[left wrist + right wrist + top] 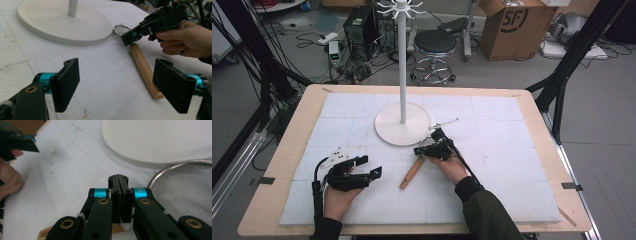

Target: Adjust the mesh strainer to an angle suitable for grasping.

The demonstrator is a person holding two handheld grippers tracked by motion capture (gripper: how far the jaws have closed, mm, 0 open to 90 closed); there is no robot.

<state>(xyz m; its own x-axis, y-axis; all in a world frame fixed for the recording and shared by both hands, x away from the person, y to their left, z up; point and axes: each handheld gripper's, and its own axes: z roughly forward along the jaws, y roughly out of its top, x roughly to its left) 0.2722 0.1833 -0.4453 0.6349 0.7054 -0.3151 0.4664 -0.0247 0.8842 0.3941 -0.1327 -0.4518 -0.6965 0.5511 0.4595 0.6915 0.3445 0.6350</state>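
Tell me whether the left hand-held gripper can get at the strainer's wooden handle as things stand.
Probably yes. The left hand-held gripper is open, and the lower end of the wooden handle lies bare on the foam just ahead. The right hand-held gripper sits only at its far end.

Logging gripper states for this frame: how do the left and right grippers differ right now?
The left gripper has its jaws wide apart with nothing between them; the right gripper has its jaws pressed shut. The left gripper sits apart from the wooden-handled strainer, while the right gripper is over the handle's far end, by the mesh bowl. The left is farther from the white stand base; the right is near its rim. Both are hand-held over the white mat.
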